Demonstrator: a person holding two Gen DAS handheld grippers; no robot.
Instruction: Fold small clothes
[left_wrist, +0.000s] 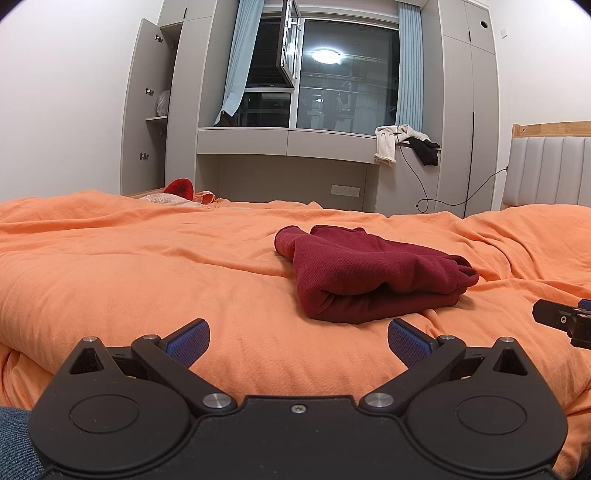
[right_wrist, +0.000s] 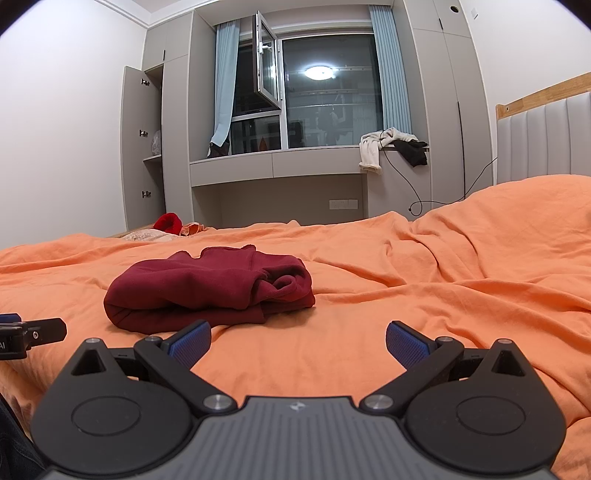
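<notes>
Orange duvet (left_wrist: 147, 266) spread over the bed, rumpled. Nearest, left gripper (left_wrist: 298, 338) and right gripper (right_wrist: 298, 339) both splayed wide, nothing between the blue pads (left_wrist: 188, 341), low over the bedding. Just beyond, folded maroon garment (left_wrist: 365, 273) lying on the duvet, apart from both. Farther back, grey wardrobe (left_wrist: 147, 110), dark window (left_wrist: 347, 74), pale clothes (left_wrist: 388, 142) on the ledge

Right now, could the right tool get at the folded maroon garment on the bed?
Probably yes: the right tool is open and empty, and only bare orange duvet lies between it and the folded maroon garment, ahead to its left.
</notes>
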